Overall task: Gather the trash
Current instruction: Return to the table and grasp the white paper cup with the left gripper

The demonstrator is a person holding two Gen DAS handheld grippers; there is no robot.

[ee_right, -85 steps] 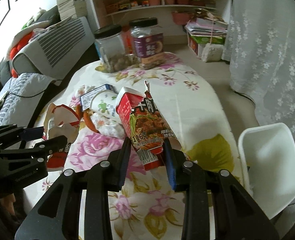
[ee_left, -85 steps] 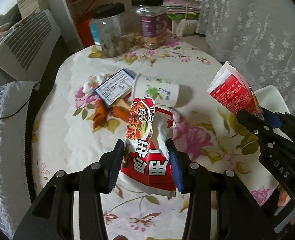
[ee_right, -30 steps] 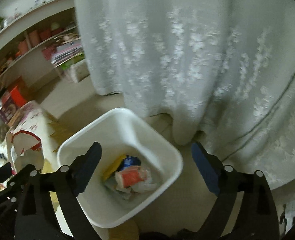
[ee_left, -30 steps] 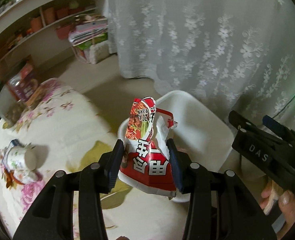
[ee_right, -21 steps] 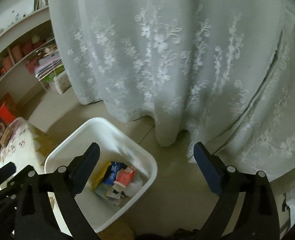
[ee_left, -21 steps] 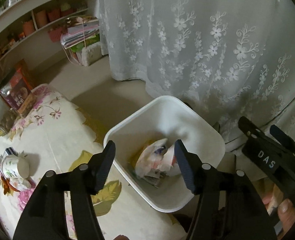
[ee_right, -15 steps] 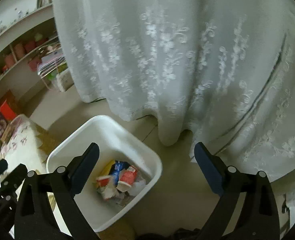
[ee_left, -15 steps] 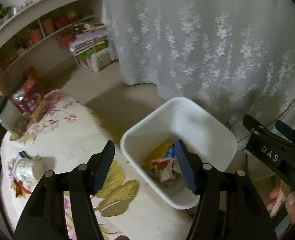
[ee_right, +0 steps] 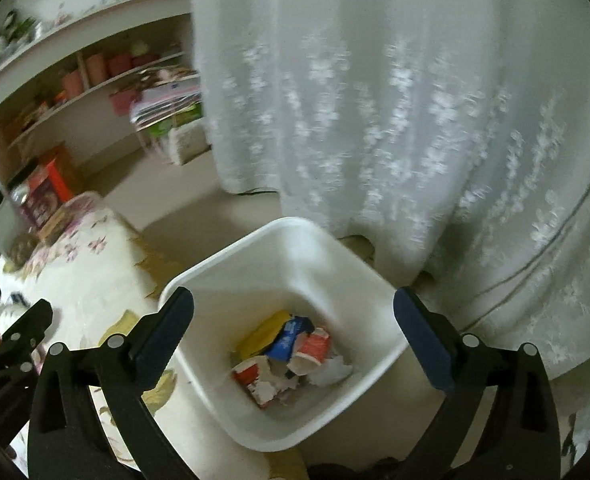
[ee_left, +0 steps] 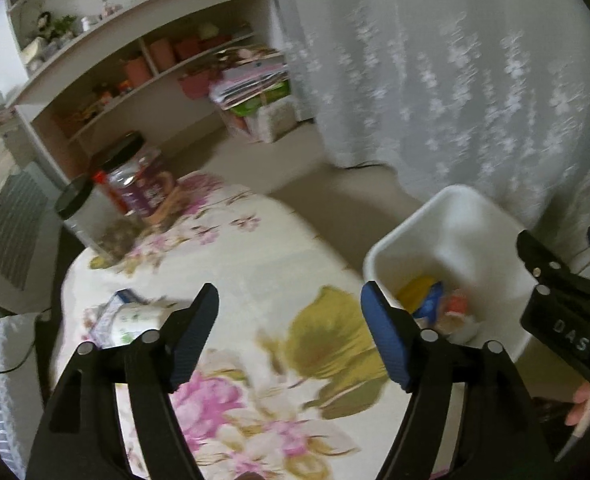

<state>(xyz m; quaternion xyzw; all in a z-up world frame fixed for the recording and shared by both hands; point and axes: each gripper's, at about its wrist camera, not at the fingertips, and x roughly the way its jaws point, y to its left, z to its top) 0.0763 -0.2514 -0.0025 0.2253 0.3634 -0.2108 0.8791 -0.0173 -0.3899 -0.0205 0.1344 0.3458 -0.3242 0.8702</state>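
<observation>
Several wrappers (ee_right: 291, 356) lay in your bin (ee_right: 295, 224), both the left claw (ee_left: 289, 332) and right claw (ee_right: 293, 336) spread empty, while a cup (ee_left: 135, 318) waited on the counter (ee_left: 263, 256).

Lace curtain (ee_right: 395, 120) hangs ahead of the jaws, reaching the beige floor (ee_right: 199, 200). Shelves (ee_left: 143, 60) with pots and stacked papers stand far left. Floral tablecloth (ee_left: 255, 272) below the jaws. Striped cushion (ee_left: 11, 220) at left edge.

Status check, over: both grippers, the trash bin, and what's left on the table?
Left hand-held gripper open. Right hand-held gripper open above white bin. Wrappers in bin. Paper cup on table. Nothing blocking.
</observation>
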